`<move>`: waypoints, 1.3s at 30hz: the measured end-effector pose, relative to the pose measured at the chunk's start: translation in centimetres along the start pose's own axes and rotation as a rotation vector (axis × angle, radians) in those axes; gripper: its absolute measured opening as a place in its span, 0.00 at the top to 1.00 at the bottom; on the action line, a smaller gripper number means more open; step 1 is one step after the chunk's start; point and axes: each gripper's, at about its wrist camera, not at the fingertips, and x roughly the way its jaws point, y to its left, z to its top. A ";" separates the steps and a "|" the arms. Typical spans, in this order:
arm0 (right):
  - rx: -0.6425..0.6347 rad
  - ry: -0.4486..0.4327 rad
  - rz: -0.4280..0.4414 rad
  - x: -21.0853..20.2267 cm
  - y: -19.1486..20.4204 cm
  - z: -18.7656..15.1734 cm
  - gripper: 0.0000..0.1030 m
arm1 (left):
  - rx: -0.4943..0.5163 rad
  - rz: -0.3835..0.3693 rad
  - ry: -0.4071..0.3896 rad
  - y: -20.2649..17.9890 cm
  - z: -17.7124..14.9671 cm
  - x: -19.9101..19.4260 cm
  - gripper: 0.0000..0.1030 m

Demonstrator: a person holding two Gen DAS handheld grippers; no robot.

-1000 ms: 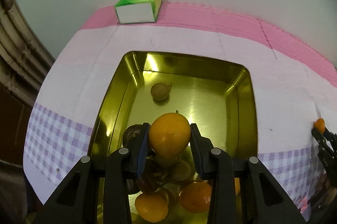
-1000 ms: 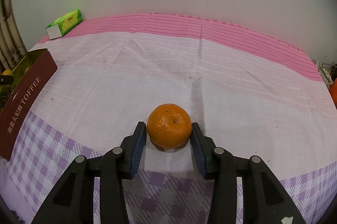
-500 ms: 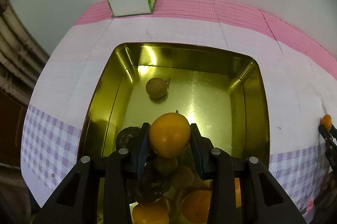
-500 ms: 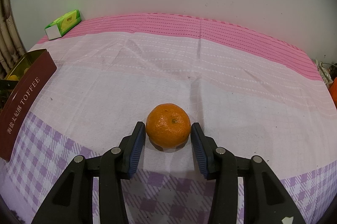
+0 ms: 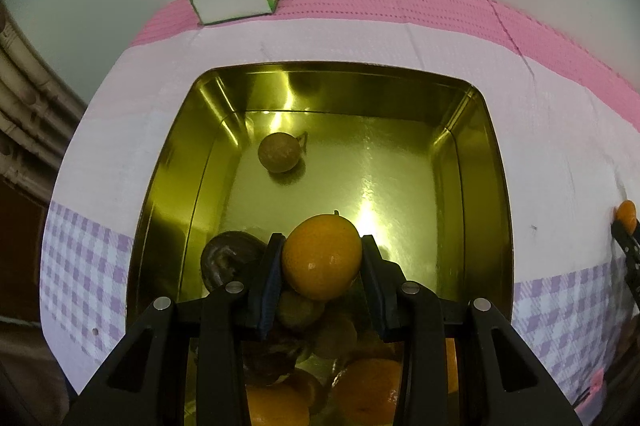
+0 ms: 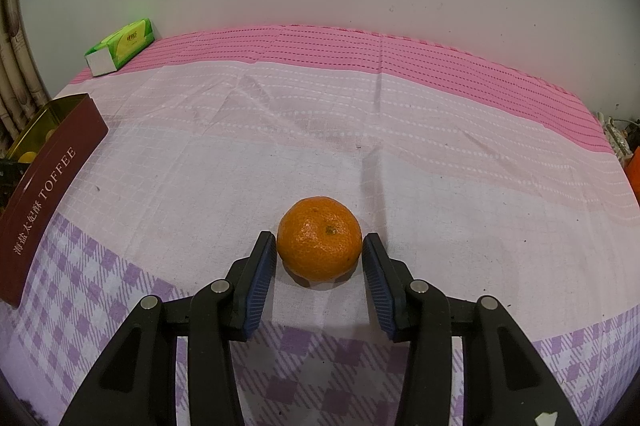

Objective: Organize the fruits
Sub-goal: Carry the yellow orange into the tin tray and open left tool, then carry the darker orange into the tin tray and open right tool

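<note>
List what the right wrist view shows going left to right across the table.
Toffee tin → green tissue pack → tangerine between the right gripper's open jaws.

Your left fingers (image 5: 276,282) cover most of the fruit pile (image 5: 320,358) at the tin's (image 5: 496,193) near end, and the bottom edge cuts off the lowest oranges, so you cannot count them. The dark fruit (image 5: 224,258) is half hidden behind one finger. In the right view the tin (image 6: 48,165) runs off the left edge, its contents barely showing. An orange object (image 6: 634,173) at the right edge is too cropped to identify.
</note>
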 end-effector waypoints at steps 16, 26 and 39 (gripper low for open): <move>0.000 0.000 0.000 0.0 0.0 0.0 0.58 | 0.007 0.002 -0.007 0.1 -0.2 -0.9 0.59; 0.000 0.000 0.000 0.0 0.0 0.0 0.58 | 0.004 -0.014 -0.050 0.8 -0.4 -3.3 0.50; 0.007 0.002 -0.002 0.1 -0.3 0.1 0.56 | -0.005 0.068 -0.127 3.6 -2.6 -5.8 0.44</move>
